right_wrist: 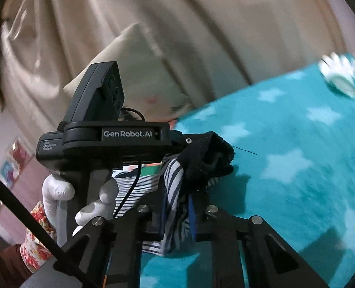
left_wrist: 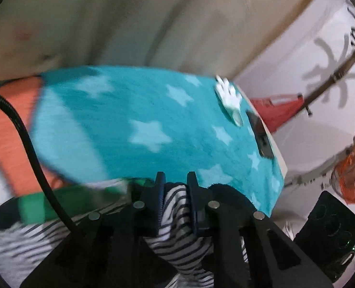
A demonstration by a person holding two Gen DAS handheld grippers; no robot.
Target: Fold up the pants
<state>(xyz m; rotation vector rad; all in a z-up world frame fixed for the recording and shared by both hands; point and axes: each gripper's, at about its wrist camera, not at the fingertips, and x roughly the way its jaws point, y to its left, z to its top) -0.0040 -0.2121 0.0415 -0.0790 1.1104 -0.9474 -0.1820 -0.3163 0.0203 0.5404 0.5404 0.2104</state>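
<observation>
The pants [left_wrist: 177, 235] are white with dark stripes, a dark cuff [left_wrist: 230, 196] and a green band [left_wrist: 64, 201]. My left gripper [left_wrist: 176, 187] is shut on a bunch of the striped cloth and holds it above the teal star-patterned blanket [left_wrist: 141, 110]. My right gripper [right_wrist: 177, 213] is shut on the striped pants [right_wrist: 175, 192] just below the dark cuff [right_wrist: 208, 160]. The left gripper's body [right_wrist: 110, 141], held by a white-gloved hand [right_wrist: 57, 192], is close to the left of the right gripper. Both views are motion-blurred.
A white hand-shaped object [left_wrist: 230, 100] and a dark phone-like object [left_wrist: 261, 136] lie at the blanket's far right edge. Beige curtains [right_wrist: 177, 24] hang behind. An orange cloth [left_wrist: 7, 132] lies on the left. A black device [left_wrist: 331, 235] is at the lower right.
</observation>
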